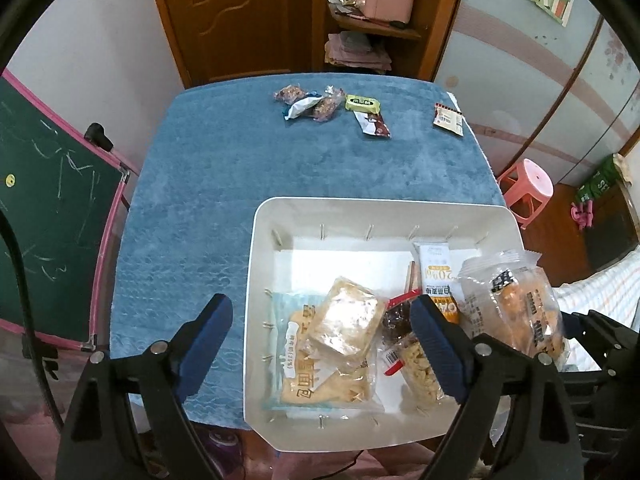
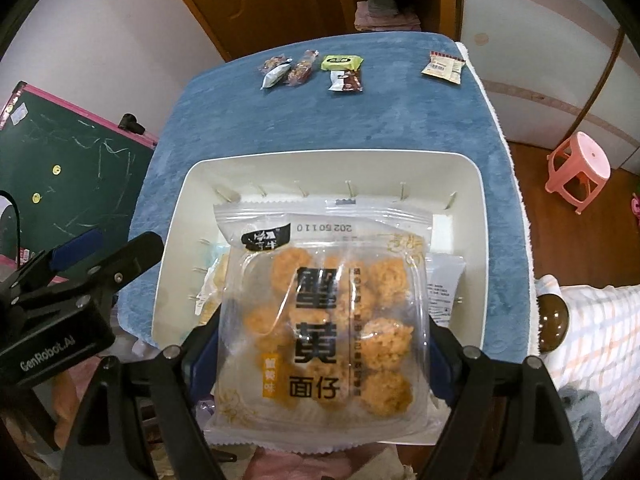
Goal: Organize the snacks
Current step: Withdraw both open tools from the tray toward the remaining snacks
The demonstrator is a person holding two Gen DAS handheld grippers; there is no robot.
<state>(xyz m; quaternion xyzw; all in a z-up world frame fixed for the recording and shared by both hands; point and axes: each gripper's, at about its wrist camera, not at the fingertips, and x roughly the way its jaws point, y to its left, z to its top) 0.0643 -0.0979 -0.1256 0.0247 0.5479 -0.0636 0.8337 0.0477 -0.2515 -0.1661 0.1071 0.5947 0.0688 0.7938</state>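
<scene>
A white bin (image 1: 256, 264) (image 2: 176, 216) stands on the near part of a blue-covered table (image 1: 200, 168) and holds several snack packets. My right gripper (image 2: 320, 344) is shut on a clear packet of orange crab-roe noodle balls (image 2: 320, 312) and holds it above the bin's near right side; the packet also shows in the left wrist view (image 1: 516, 304). My left gripper (image 1: 320, 344) is open and empty, just above the bin's near left edge. Several small snack packets (image 1: 332, 108) (image 2: 308, 66) lie at the table's far edge.
A lone beige packet (image 1: 448, 119) (image 2: 442, 67) lies at the far right corner. A green chalkboard with a pink frame (image 1: 48, 208) stands left of the table. A pink stool (image 1: 528, 188) stands to the right, a wooden door and shelf behind.
</scene>
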